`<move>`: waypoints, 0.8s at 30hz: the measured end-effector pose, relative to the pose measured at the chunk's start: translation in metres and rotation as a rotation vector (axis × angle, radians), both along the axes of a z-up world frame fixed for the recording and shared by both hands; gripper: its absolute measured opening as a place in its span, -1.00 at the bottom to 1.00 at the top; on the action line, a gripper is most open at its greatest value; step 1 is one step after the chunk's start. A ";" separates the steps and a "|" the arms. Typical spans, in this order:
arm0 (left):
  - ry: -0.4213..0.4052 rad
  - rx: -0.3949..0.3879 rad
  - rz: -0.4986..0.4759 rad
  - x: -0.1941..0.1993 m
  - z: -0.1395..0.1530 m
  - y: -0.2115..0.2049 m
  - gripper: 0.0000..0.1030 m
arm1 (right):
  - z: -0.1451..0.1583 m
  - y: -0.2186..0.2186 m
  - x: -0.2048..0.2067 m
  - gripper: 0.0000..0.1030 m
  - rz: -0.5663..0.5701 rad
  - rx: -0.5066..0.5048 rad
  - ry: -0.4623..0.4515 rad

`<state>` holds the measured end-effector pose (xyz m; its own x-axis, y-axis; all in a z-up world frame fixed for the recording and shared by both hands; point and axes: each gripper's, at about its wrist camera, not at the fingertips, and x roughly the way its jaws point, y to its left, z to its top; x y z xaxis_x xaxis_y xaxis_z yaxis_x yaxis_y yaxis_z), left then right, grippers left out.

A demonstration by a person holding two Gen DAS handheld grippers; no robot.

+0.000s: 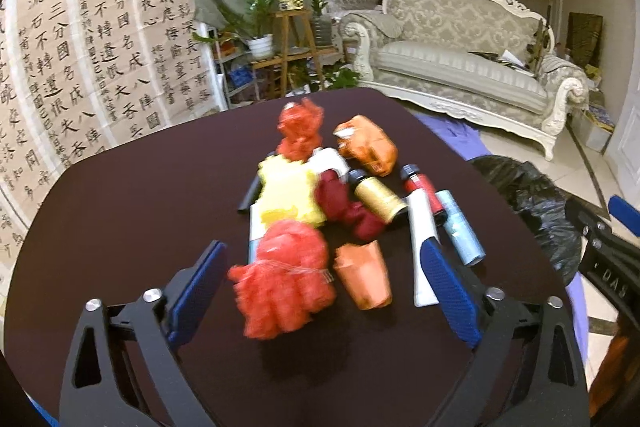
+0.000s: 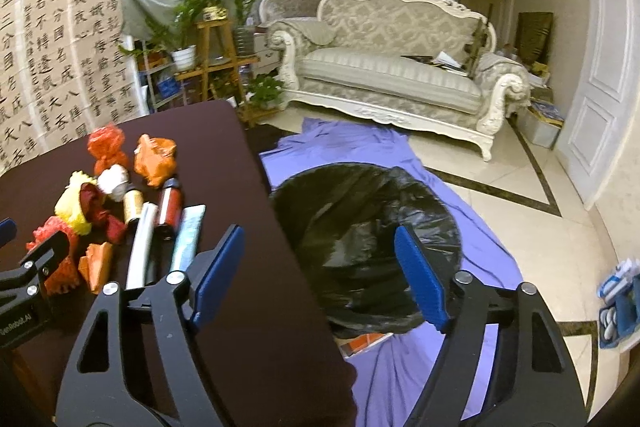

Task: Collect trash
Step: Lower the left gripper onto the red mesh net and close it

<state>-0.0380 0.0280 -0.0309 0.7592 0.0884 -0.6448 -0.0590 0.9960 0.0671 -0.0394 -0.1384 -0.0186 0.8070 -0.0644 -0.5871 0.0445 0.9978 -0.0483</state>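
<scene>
Here, in the left wrist view, the left gripper [image 1: 324, 281] hangs over the near part of a dark table [image 1: 132, 211] with its jaws spread wide and nothing pressed between the blue pads. A red mesh bundle [image 1: 282, 287] and an orange paper cup [image 1: 362, 275] lie in the gap between the fingers, though neither pad touches them. Beyond the red mesh bundle sit a yellow mesh piece [image 1: 286, 195], a crumpled dark red wrapper [image 1: 346, 205], a gold bottle [image 1: 378, 197], a white tube [image 1: 420, 231], a red tube [image 1: 424, 189] and a pale blue tube [image 1: 460, 231]. Farther back are a second red mesh wad [image 1: 300, 133] and an orange bag [image 1: 366, 143].

In the right wrist view, the right gripper [image 2: 320, 273] is likewise parted and empty, poised past the table's edge above a bin lined with a black bag [image 2: 360, 227]. The bin stands on a purple cloth [image 2: 480, 247] just beside the table. A pale sofa [image 2: 392, 67] stands well behind it.
</scene>
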 end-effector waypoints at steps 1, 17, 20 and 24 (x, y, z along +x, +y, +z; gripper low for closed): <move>0.010 -0.001 0.006 -0.002 0.000 0.004 0.46 | -0.001 0.003 0.000 0.34 0.011 0.003 0.006; 0.099 -0.109 0.034 0.010 -0.010 0.051 0.45 | -0.004 0.037 0.009 0.34 0.098 -0.009 0.050; 0.110 -0.113 0.024 0.014 -0.013 0.051 0.35 | -0.003 0.041 0.009 0.34 0.108 -0.010 0.054; 0.127 -0.146 -0.002 0.016 -0.016 0.053 0.03 | -0.004 0.045 0.011 0.34 0.119 -0.007 0.058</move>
<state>-0.0223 0.0810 -0.0468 0.6709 -0.0146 -0.7414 -0.0576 0.9958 -0.0717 -0.0285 -0.0935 -0.0225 0.7741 0.0259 -0.6325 -0.0775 0.9955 -0.0542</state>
